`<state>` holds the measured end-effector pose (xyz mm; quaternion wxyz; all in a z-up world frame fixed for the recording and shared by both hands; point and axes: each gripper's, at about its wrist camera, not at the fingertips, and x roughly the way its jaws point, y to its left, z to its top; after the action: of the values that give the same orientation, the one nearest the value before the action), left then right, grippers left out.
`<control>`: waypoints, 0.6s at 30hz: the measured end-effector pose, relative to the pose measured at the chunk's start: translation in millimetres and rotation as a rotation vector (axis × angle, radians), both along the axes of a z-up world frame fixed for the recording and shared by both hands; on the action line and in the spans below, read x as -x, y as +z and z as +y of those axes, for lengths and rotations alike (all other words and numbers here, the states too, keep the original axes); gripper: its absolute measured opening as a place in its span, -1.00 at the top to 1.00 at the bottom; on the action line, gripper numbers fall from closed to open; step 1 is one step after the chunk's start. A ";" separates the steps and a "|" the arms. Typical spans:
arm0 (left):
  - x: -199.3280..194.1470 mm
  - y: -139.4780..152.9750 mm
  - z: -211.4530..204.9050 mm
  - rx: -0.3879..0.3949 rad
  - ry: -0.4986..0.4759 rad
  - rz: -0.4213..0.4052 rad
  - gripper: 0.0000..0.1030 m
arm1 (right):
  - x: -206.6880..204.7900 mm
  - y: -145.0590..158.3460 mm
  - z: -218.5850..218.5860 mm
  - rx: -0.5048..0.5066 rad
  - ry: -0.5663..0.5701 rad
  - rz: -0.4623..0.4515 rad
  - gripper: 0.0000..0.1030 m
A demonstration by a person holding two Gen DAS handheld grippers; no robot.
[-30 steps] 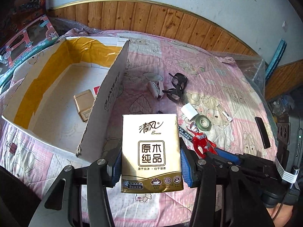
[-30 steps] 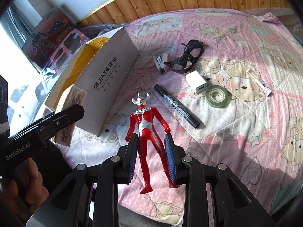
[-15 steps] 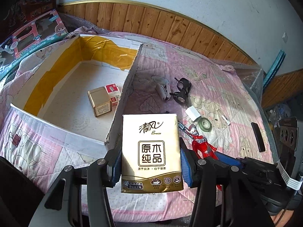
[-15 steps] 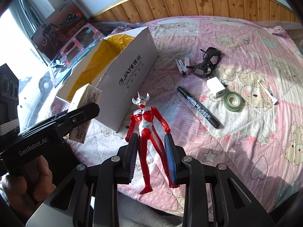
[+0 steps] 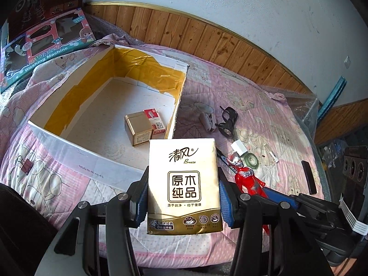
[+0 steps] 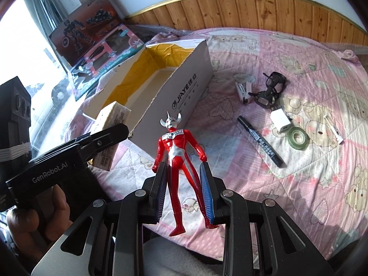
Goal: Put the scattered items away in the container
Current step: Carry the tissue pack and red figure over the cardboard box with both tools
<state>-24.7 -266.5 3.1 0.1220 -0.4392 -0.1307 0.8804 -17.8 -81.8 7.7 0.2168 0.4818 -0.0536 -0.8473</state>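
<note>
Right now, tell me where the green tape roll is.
The green tape roll lies flat on the pink quilt, right side of the right wrist view, touching the white charger, between the black marker and a small white tube.

We see the cardboard box [image 5: 96, 161] on the bed [image 6: 287, 184], with a tin [image 5: 138, 126] and a small packet [image 5: 155, 120] touching each other inside it. To the box's right lie a stapler [image 6: 242, 90] and glasses [image 6: 271, 89]; nearer us lie a marker [image 6: 260, 141], a charger [image 6: 280, 120] and a tape roll [image 6: 298, 136]. Toy boxes [image 6: 96, 43] stand behind the cardboard box.
</note>
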 end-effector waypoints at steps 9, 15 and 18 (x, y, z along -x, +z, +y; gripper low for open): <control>1.9 5.3 -30.8 -0.030 0.043 0.010 -0.01 | 3.8 12.6 -25.9 -0.005 0.045 0.021 0.42; 5.9 7.8 -50.6 -0.042 0.078 0.016 -0.01 | 8.2 19.1 -42.3 -0.007 0.072 0.026 0.42; 7.7 9.3 -58.5 -0.051 0.092 0.019 -0.01 | 10.4 22.7 -50.0 -0.009 0.086 0.032 0.42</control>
<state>-32.4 -325.0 12.4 0.0939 -0.4212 -0.1720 0.8856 -28.1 -131.8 30.4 0.2516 0.4712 -0.0254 -0.8450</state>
